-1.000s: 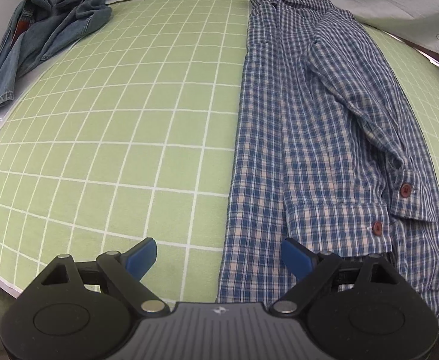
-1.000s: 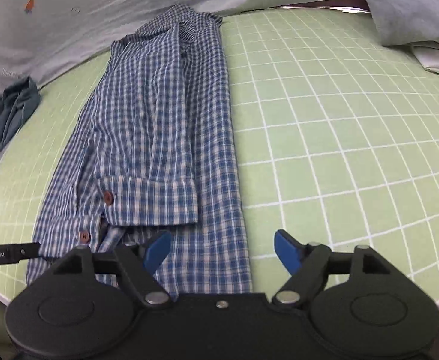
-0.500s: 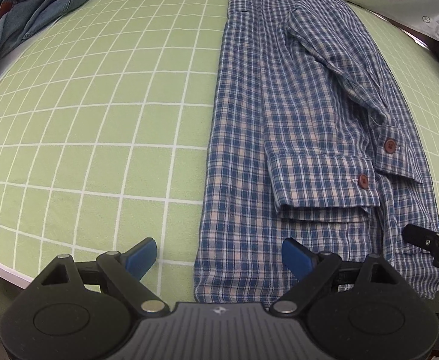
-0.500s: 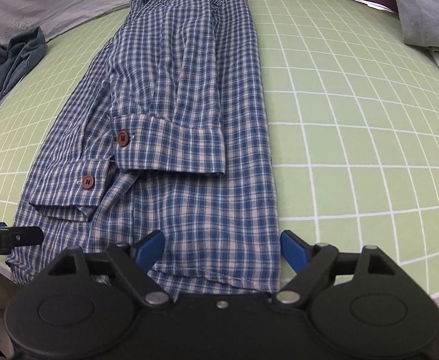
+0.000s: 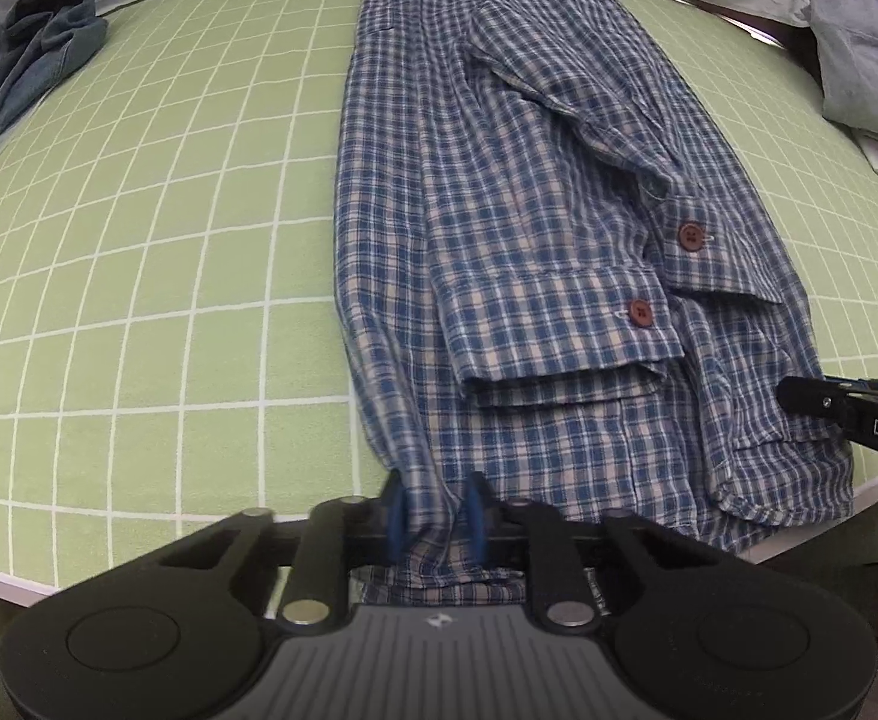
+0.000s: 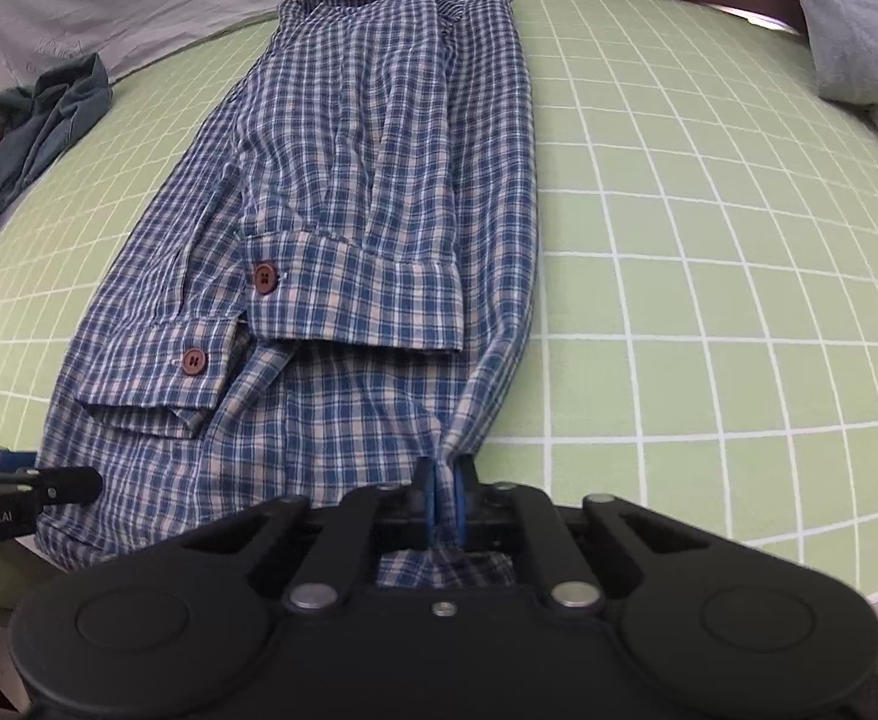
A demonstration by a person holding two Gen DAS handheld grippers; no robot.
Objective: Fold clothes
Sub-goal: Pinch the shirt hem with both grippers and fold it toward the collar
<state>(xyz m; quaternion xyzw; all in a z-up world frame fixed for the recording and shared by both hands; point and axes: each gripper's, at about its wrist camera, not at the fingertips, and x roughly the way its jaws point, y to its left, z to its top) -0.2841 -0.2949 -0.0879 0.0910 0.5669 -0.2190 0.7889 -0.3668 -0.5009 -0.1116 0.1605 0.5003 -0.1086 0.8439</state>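
Observation:
A blue plaid shirt (image 5: 499,210) (image 6: 378,180) lies lengthwise on the green grid mat (image 5: 168,240), folded narrow, both cuffed sleeves with brown buttons laid over it. My left gripper (image 5: 435,498) is at the near-left corner of the hem, its jaws closing, and the blue pads pinch the bunched cloth. At the near-right corner my right gripper (image 6: 445,480) does the same, jaws closing with the hem squeezed between its pads. Each wrist view catches the other gripper's tip at the edge of the frame.
A crumpled denim garment (image 5: 24,66) (image 6: 36,126) sits at the mat's far left. A pale grey-blue garment (image 5: 865,60) (image 6: 859,18) is piled at the far right. White sheeting lies behind the mat. The mat's near edge runs just under both grippers.
Both grippers were open over the hem and have shut on its two near corners. The left one shifted right along the hem; cloth now puckers toward each pair of pads.

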